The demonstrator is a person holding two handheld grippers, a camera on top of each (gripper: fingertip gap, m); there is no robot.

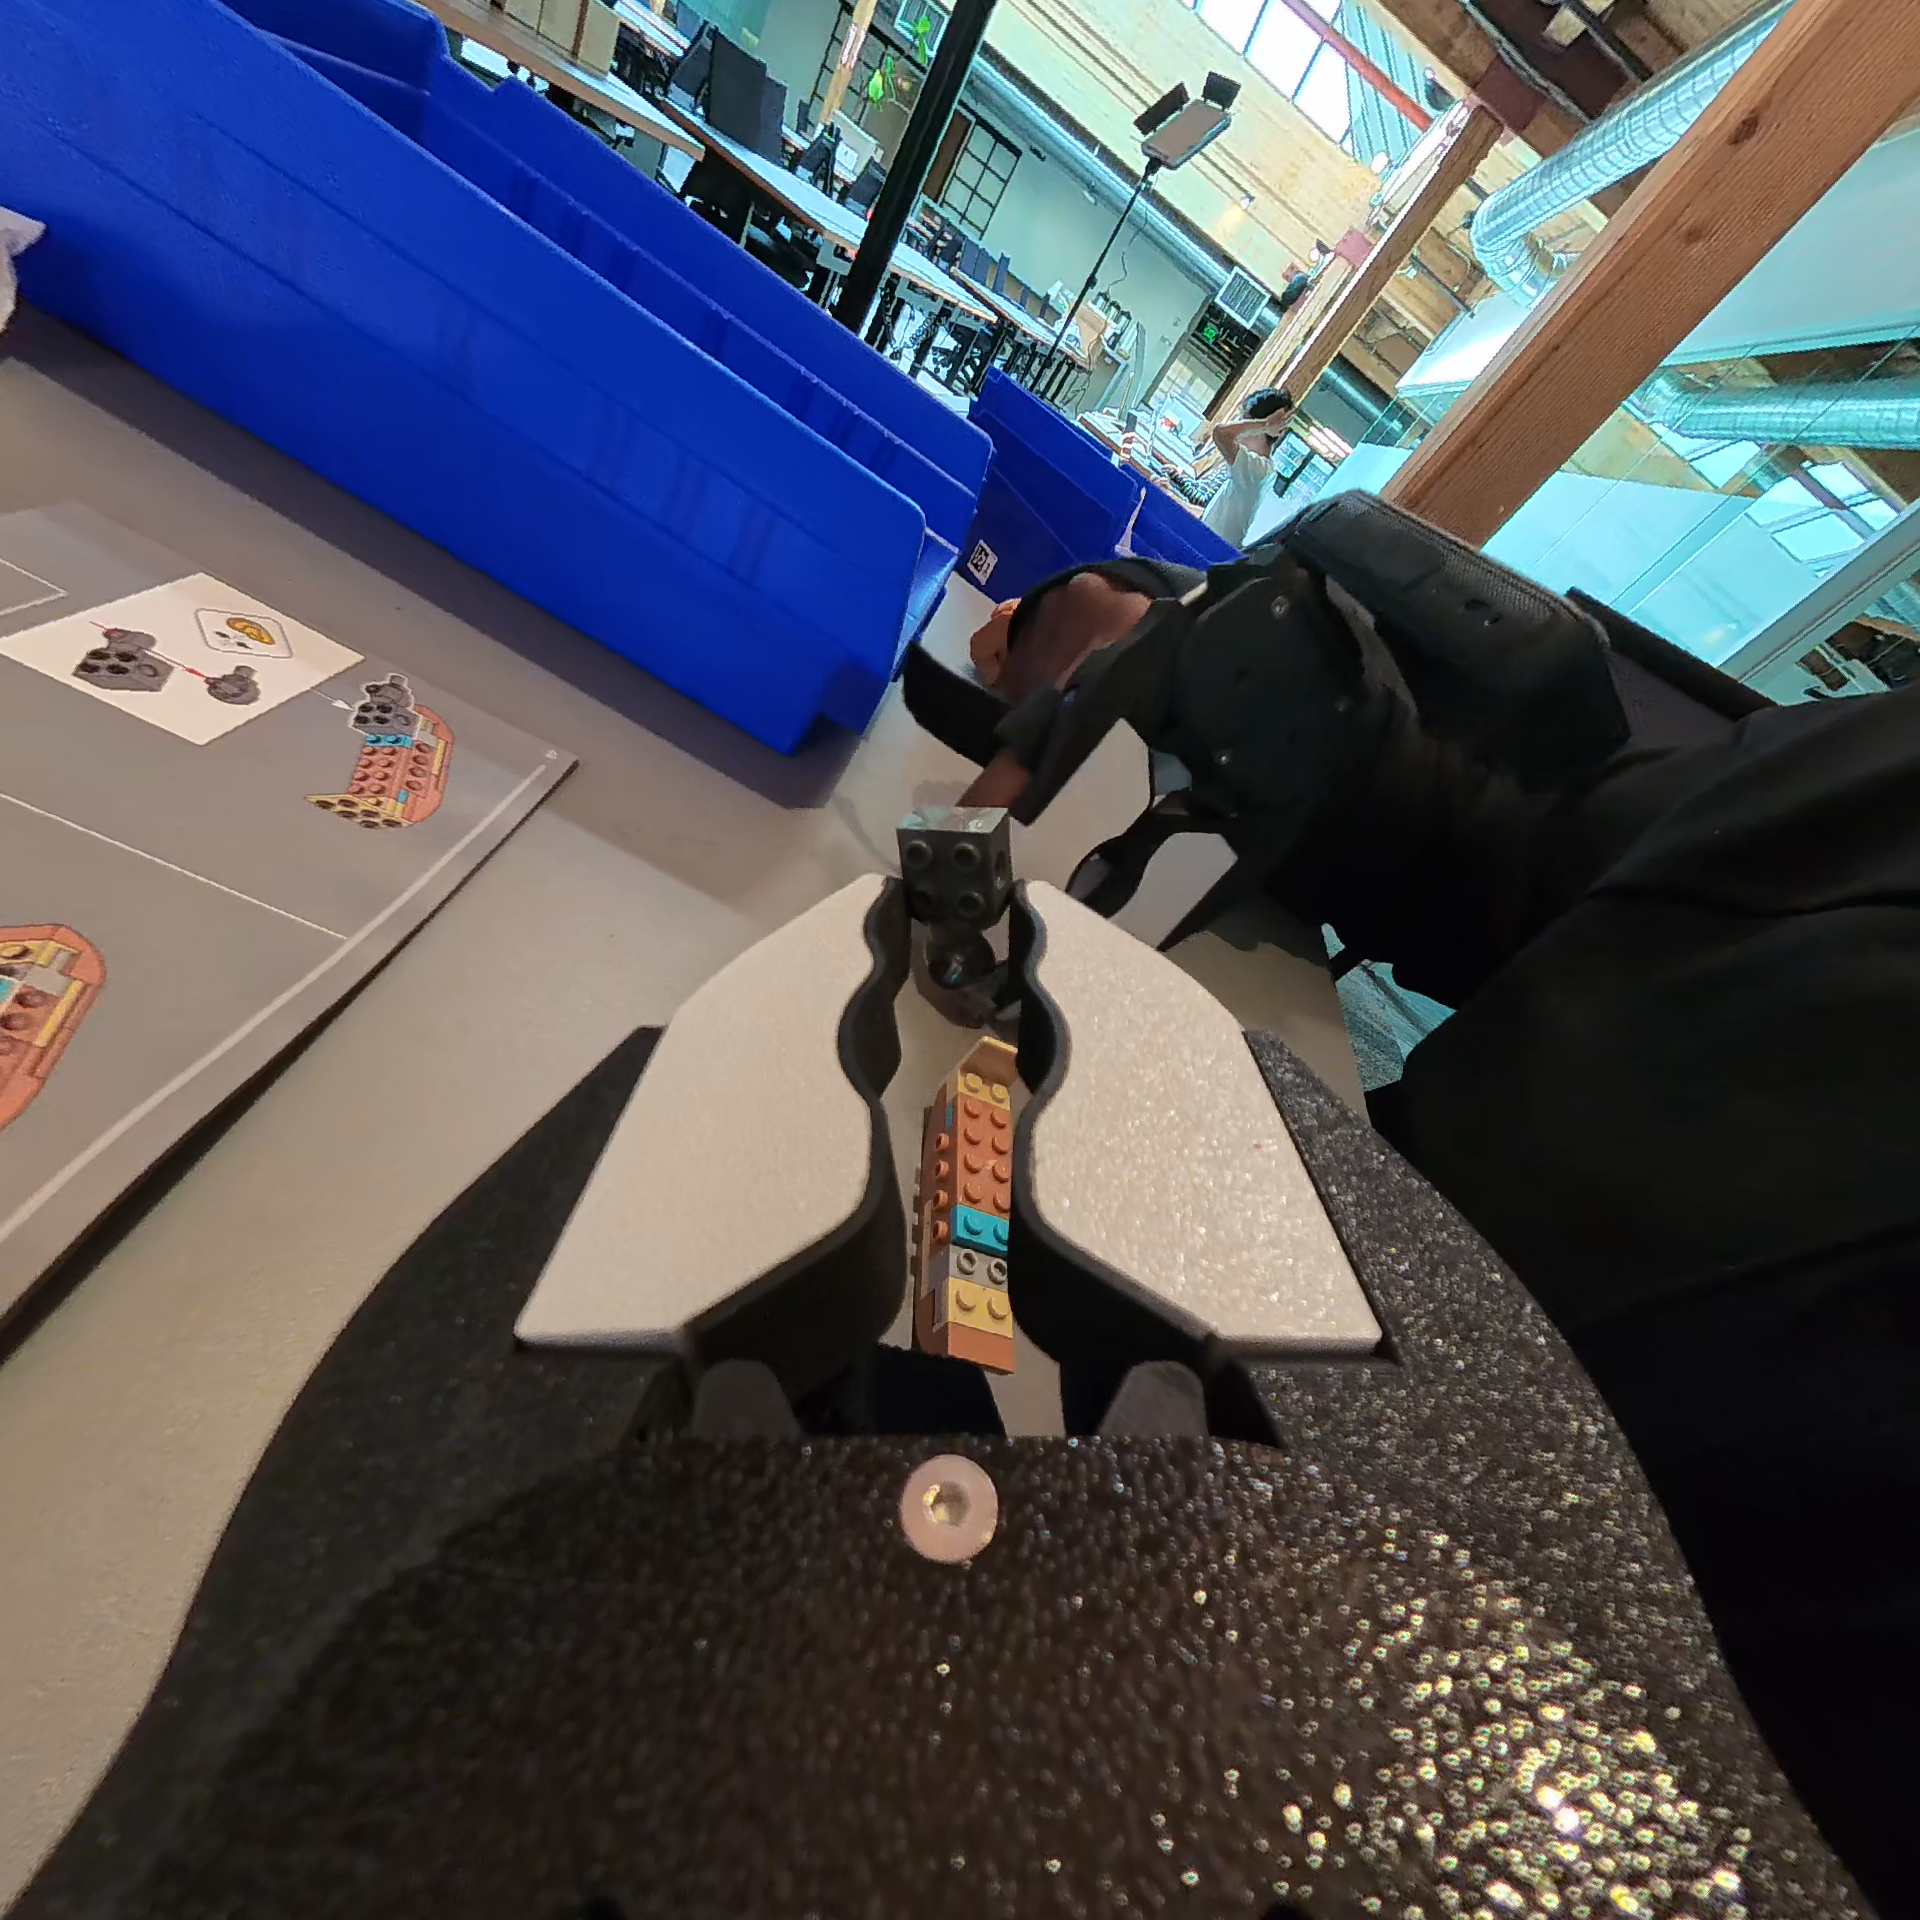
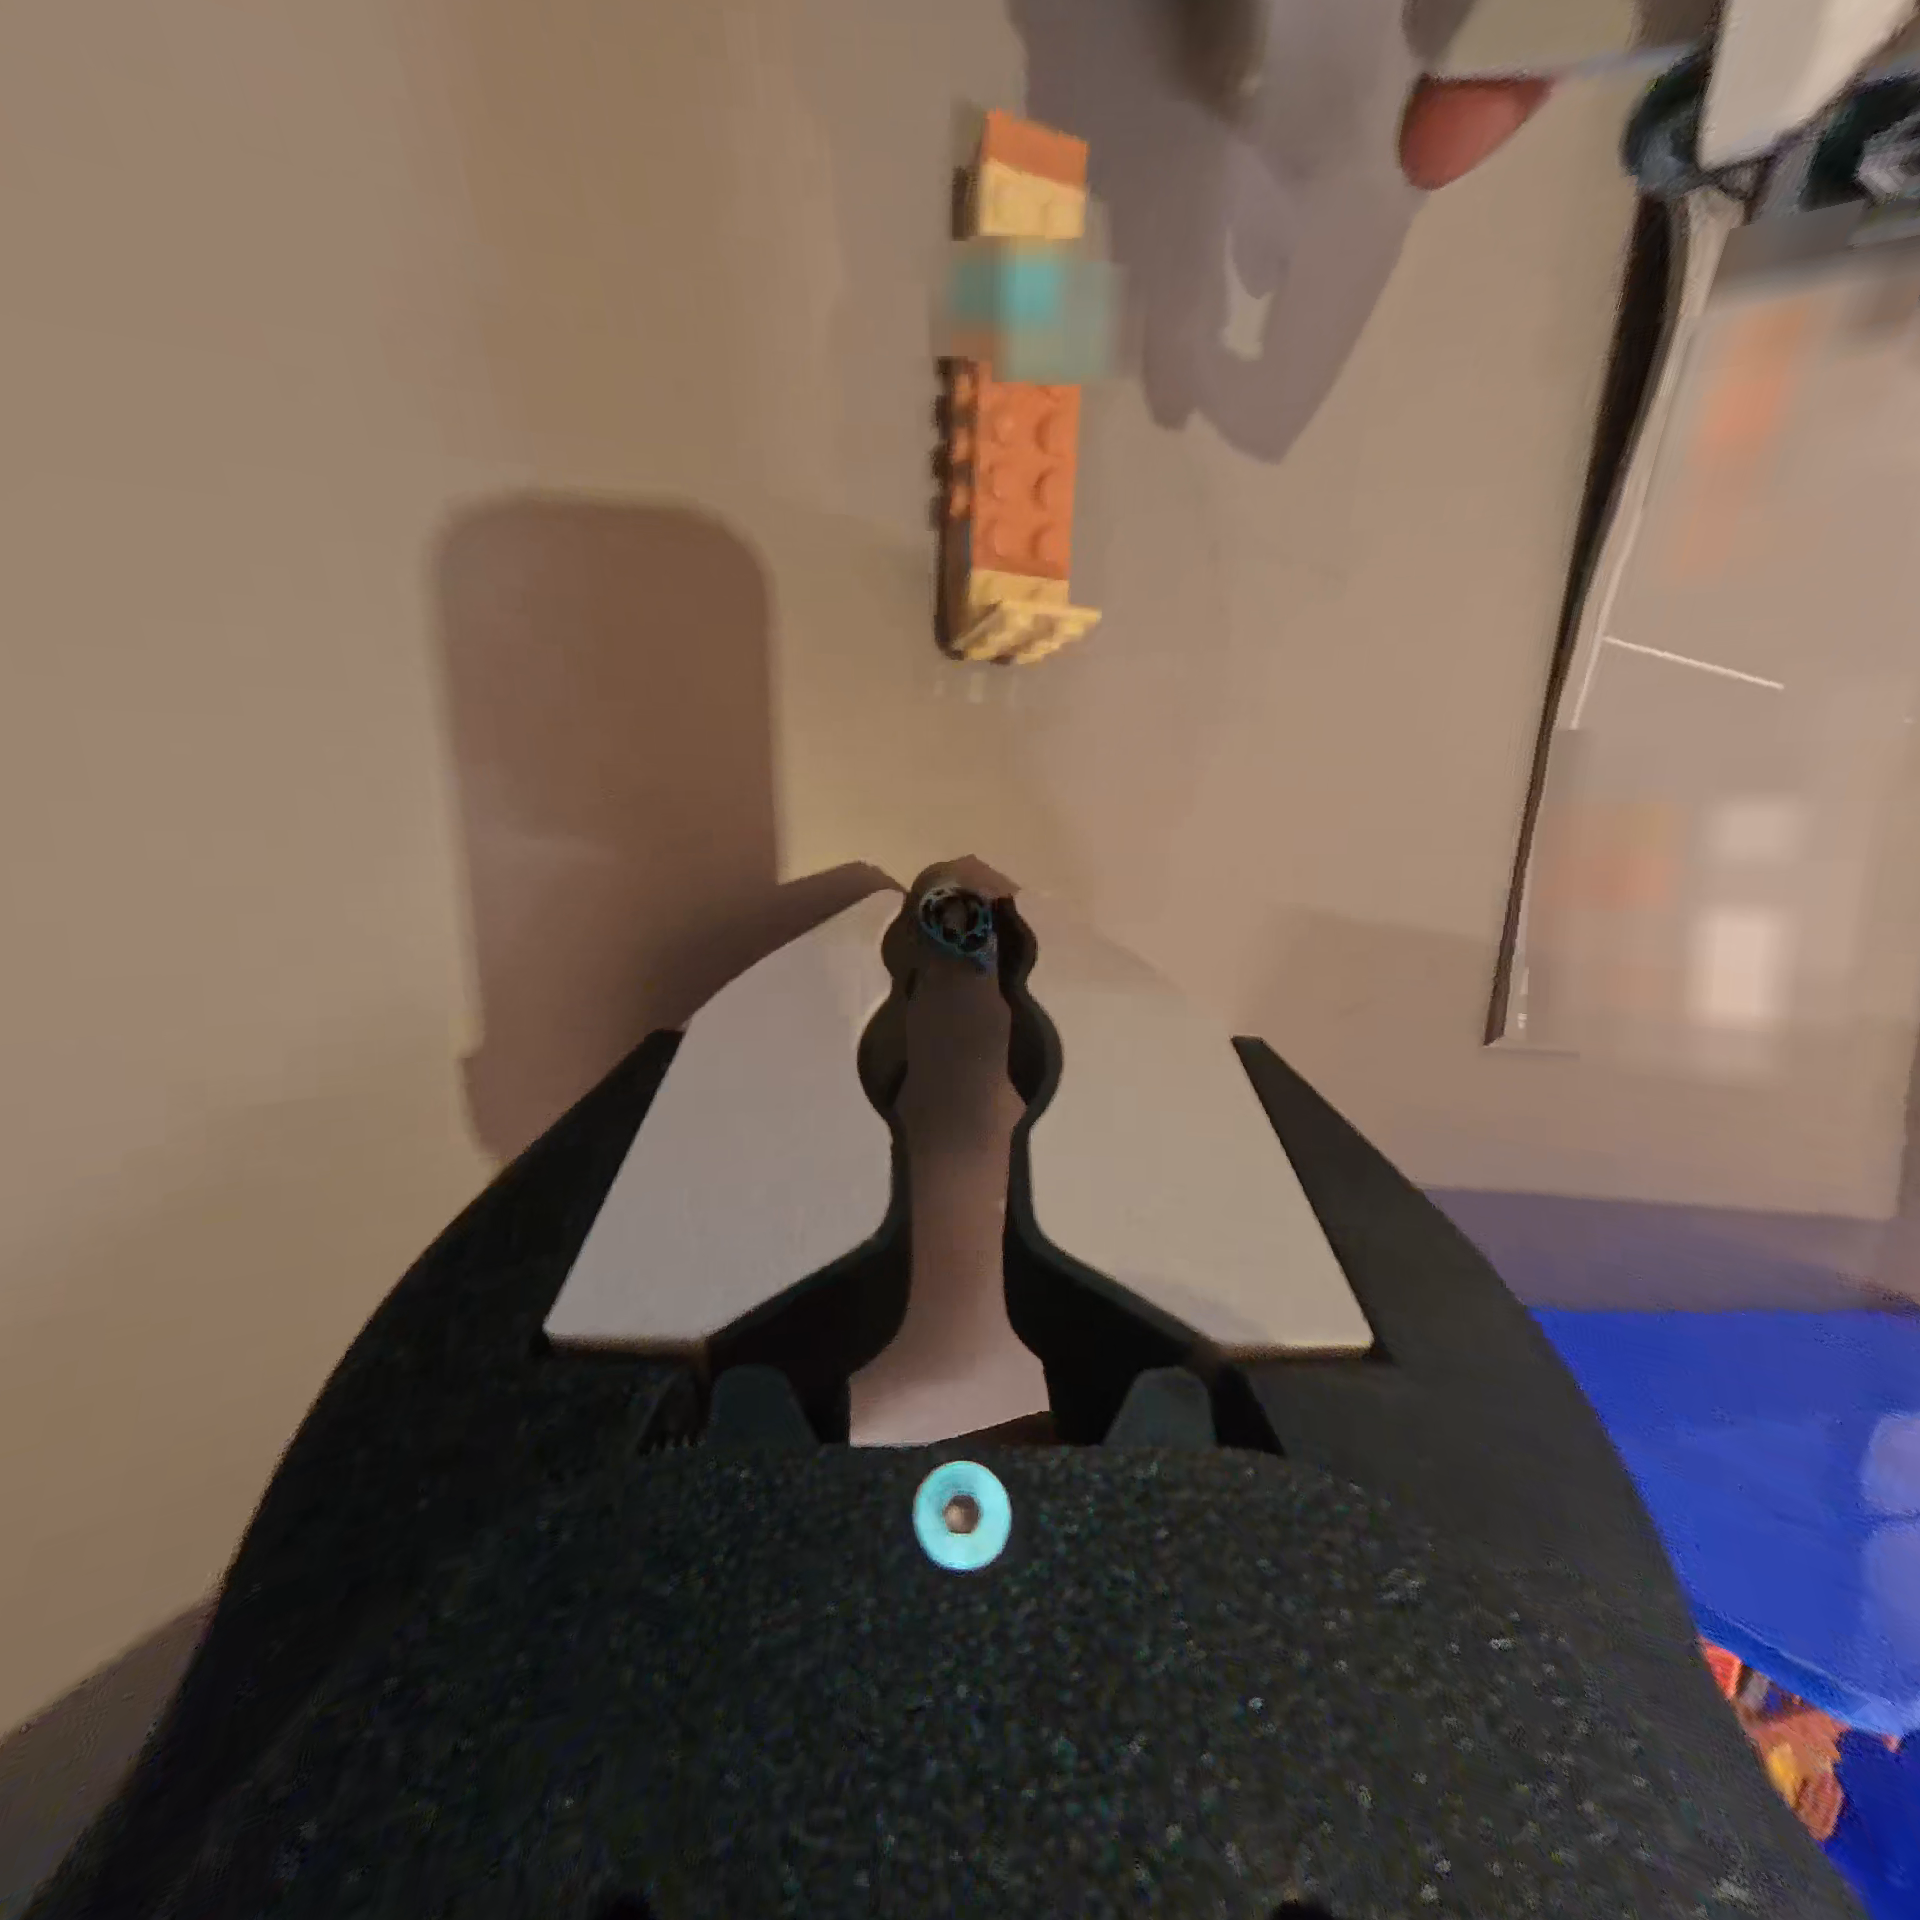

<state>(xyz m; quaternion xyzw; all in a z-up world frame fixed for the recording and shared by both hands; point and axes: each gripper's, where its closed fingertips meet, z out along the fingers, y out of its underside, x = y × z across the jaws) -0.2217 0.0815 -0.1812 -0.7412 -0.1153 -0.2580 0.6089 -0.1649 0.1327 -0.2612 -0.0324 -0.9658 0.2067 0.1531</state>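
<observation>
Clearly the left gripper [image 1: 951,914] has its jaws clamped on a dark studded brick [image 1: 954,864], and the right gripper [image 2: 961,928] pinches a small round dark piece [image 2: 958,923]. A brown-and-tan brick model [image 1: 968,1195] lies on the desk [image 1: 436,1091] beneath; aligning squarely seems wise.

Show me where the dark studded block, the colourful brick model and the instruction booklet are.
dark studded block [image 1: 953,868]: left wrist view, on its studded face between the fingertips.
colourful brick model [image 1: 975,1164]: left wrist view, on its orange studs.
instruction booklet [image 1: 208,831]: left wrist view, on the grey page.
</observation>
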